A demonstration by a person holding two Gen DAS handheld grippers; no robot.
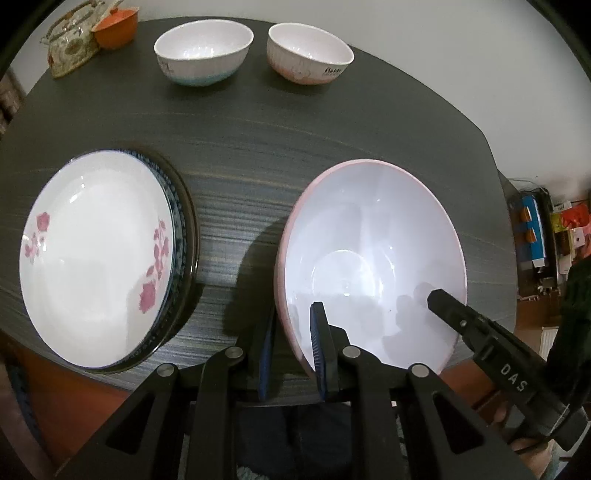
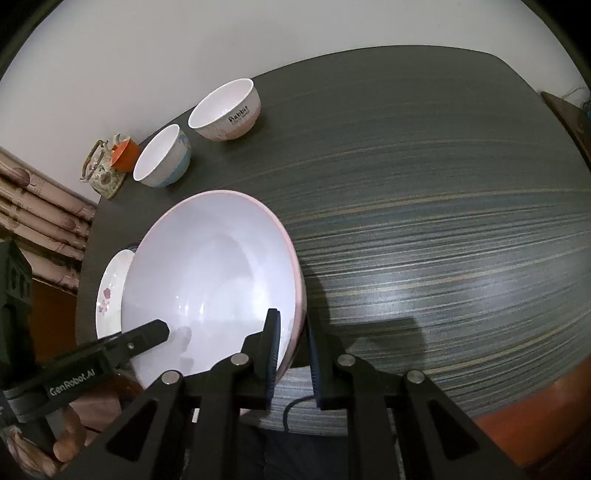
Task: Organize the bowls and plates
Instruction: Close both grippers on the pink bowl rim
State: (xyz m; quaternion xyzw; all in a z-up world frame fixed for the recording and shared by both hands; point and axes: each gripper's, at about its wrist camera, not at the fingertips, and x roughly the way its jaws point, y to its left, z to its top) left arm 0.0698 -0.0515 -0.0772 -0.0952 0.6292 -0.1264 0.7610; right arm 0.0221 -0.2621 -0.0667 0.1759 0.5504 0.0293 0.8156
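A big white bowl with a pink outside point(image 1: 369, 240) point(image 2: 207, 266) hangs tilted just above the dark table point(image 1: 258, 147), held from two sides. My left gripper point(image 1: 291, 332) is shut on its near left rim, one pad inside and one outside. On the opposite rim my right gripper point(image 2: 293, 334) is shut the same way. A stack of plates point(image 1: 96, 258) point(image 2: 110, 291), topped by a white one with pink flowers, lies left of the bowl. Two small white bowls point(image 1: 203, 51) point(image 1: 310, 51) stand at the far edge.
A patterned teapot point(image 1: 70, 44) and an orange cup point(image 1: 116, 27) sit at the far left corner. The striped table point(image 2: 443, 221) stretches wide to the right of the big bowl. Shelves with clutter point(image 1: 546, 236) stand beyond the table's right edge.
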